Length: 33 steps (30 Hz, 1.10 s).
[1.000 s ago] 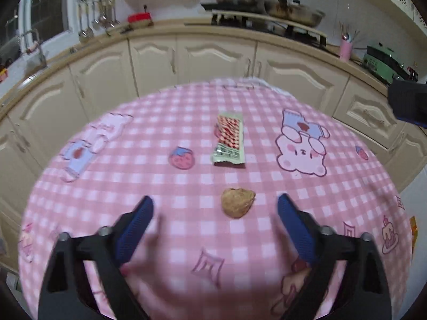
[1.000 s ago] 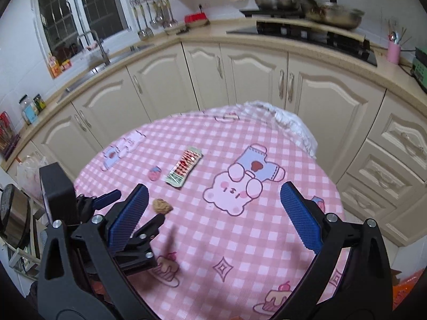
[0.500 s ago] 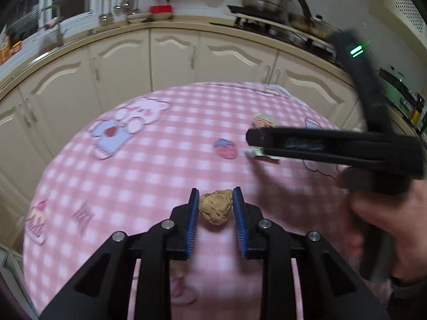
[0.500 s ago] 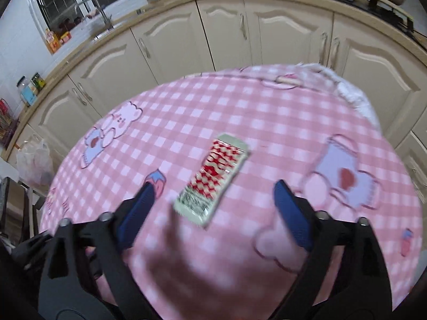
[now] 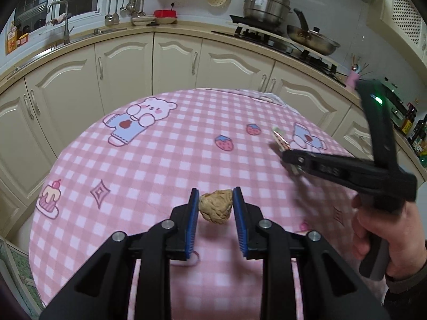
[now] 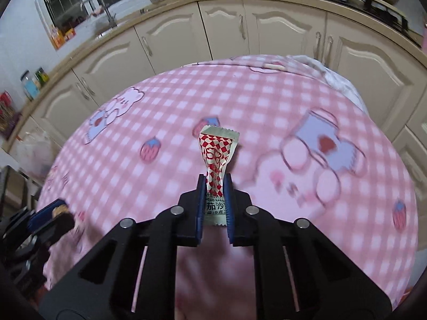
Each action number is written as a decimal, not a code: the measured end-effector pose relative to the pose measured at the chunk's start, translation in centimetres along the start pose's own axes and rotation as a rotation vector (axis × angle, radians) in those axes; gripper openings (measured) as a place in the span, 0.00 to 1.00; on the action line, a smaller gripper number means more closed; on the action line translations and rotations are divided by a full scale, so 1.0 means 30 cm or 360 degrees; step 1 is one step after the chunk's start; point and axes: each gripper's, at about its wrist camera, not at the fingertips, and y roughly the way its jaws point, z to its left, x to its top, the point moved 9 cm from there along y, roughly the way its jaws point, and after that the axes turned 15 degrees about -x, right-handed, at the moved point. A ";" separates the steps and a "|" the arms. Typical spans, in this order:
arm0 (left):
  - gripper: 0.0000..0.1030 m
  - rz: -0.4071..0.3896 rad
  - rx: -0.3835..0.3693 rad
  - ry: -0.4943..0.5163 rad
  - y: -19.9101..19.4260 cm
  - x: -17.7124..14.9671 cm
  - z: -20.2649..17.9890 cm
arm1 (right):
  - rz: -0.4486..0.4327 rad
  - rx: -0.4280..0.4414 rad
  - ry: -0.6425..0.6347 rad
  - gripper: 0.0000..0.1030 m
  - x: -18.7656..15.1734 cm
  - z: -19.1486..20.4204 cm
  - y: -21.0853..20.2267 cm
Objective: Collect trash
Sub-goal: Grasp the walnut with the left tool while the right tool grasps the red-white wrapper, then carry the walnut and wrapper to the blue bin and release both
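Note:
My left gripper [image 5: 215, 196] is shut on a crumpled brown paper ball [image 5: 216, 206] and holds it just above the pink checked tablecloth [image 5: 160, 165]. My right gripper [image 6: 214, 181] is shut on a red-and-white checked sauce packet [image 6: 217, 152], pinched at its middle, its top end sticking up past the fingertips. The right gripper also shows at the right of the left wrist view [image 5: 289, 157], with the packet's tip [image 5: 279, 137] poking out. The left gripper with the ball shows blurred at the lower left of the right wrist view [image 6: 57, 213].
The round table's cloth [image 6: 267, 101] carries bear and strawberry prints. Cream kitchen cabinets [image 5: 173, 61] curve behind the table. A stove with a pot [image 5: 264, 2] and pan stands on the counter, a sink [image 5: 61, 21] at the left. The table edge drops off at the left.
My right gripper has closed on the sauce packet and lifted it off the cloth. My left gripper keeps its hold on the paper ball and has swung to face more left.

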 end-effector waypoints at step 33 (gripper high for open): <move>0.24 0.0101 -0.0555 0.0565 0.114 -0.049 -0.999 | -0.0383 -0.0246 0.0755 0.13 -0.380 -0.939 -0.758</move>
